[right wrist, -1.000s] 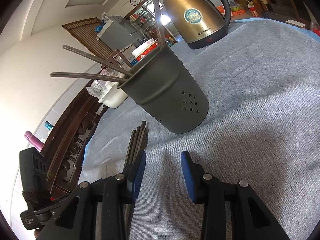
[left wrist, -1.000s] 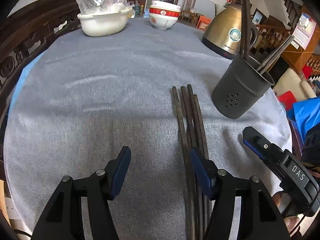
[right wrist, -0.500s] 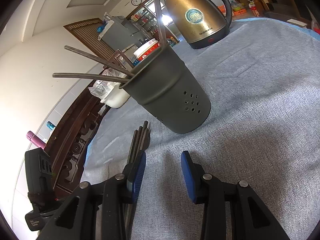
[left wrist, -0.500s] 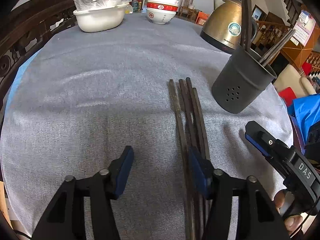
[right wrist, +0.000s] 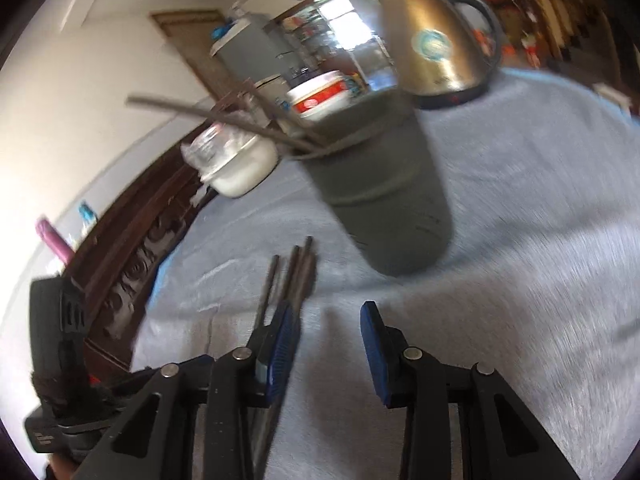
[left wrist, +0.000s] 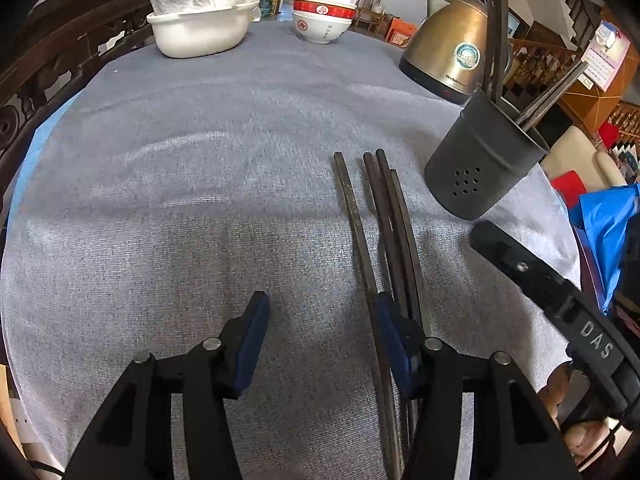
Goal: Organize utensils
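Several dark chopsticks (left wrist: 380, 216) lie side by side on the grey tablecloth (left wrist: 180, 180); they also show in the right wrist view (right wrist: 294, 272). A dark grey perforated utensil holder (left wrist: 482, 168) stands right of them with several chopsticks sticking out; it is blurred in the right wrist view (right wrist: 384, 196). My left gripper (left wrist: 320, 312) is open and empty, its right finger over the chopsticks' near ends. My right gripper (right wrist: 328, 324) is open and empty, low over the cloth before the holder; its body (left wrist: 560, 304) shows at the right.
A gold electric kettle (left wrist: 452, 48) stands behind the holder. Stacked red-and-white bowls (left wrist: 324, 16) and a white basin with a plastic bag (left wrist: 200, 24) sit at the far edge. A carved dark wooden rail (left wrist: 48, 64) runs along the table's left.
The left gripper has drawn back slightly and tilted, so more of the far table shows. The right gripper has swung quickly; its view is now blurred and turned toward the holder and chopsticks.
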### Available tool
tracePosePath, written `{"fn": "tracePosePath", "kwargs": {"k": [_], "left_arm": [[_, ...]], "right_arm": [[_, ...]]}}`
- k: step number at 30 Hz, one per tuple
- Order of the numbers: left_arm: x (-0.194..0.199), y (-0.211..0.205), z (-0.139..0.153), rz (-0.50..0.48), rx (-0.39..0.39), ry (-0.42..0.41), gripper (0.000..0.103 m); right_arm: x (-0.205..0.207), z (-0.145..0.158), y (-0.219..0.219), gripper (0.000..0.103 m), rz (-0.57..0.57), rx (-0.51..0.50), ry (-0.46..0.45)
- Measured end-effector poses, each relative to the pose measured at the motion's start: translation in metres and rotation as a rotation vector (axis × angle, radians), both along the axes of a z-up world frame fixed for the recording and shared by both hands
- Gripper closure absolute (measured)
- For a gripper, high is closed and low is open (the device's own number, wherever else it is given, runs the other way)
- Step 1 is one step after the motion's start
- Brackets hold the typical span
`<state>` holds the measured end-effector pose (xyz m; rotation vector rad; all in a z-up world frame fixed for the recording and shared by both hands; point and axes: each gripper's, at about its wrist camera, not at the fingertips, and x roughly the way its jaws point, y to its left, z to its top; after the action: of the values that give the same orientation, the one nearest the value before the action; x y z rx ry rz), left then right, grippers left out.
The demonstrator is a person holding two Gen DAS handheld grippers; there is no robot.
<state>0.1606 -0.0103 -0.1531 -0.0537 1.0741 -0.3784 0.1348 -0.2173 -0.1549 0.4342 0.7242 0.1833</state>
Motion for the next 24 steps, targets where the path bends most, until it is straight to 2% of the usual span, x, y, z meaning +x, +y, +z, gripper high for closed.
{"fn": "tracePosePath", "kwargs": {"k": [4, 10, 12, 13, 14, 16, 20, 24], "left_arm": [[0.003, -0.003, -0.001, -0.006, 0.004, -0.006, 0.047], [0.004, -0.007, -0.002, -0.025, 0.013, -0.019, 0.048], [0.004, -0.003, -0.001, -0.030, 0.009, -0.011, 0.051], [0.004, 0.000, -0.001, -0.028, 0.010, -0.006, 0.056], [0.005, 0.003, -0.002, -0.023, 0.019, 0.001, 0.066], [0.008, 0.009, -0.002, -0.023, 0.029, 0.006, 0.074], [0.014, 0.020, -0.004, -0.004, -0.018, 0.041, 0.074], [0.011, 0.023, -0.005, 0.007, -0.020, 0.038, 0.074]], "right_arm": [[0.022, 0.003, 0.016, 0.077, 0.041, -0.073, 0.044], [0.040, -0.011, 0.028, 0.080, 0.107, -0.108, 0.117], [0.044, -0.013, 0.034, 0.080, 0.129, -0.122, 0.132], [0.045, -0.013, 0.036, 0.080, 0.137, -0.128, 0.132], [0.045, -0.013, 0.038, 0.080, 0.141, -0.136, 0.135], [0.046, -0.012, 0.038, 0.080, 0.144, -0.142, 0.142], [0.042, -0.011, 0.037, 0.080, 0.139, -0.177, 0.156], [0.039, -0.012, 0.025, 0.080, 0.111, -0.190, 0.166]]}}
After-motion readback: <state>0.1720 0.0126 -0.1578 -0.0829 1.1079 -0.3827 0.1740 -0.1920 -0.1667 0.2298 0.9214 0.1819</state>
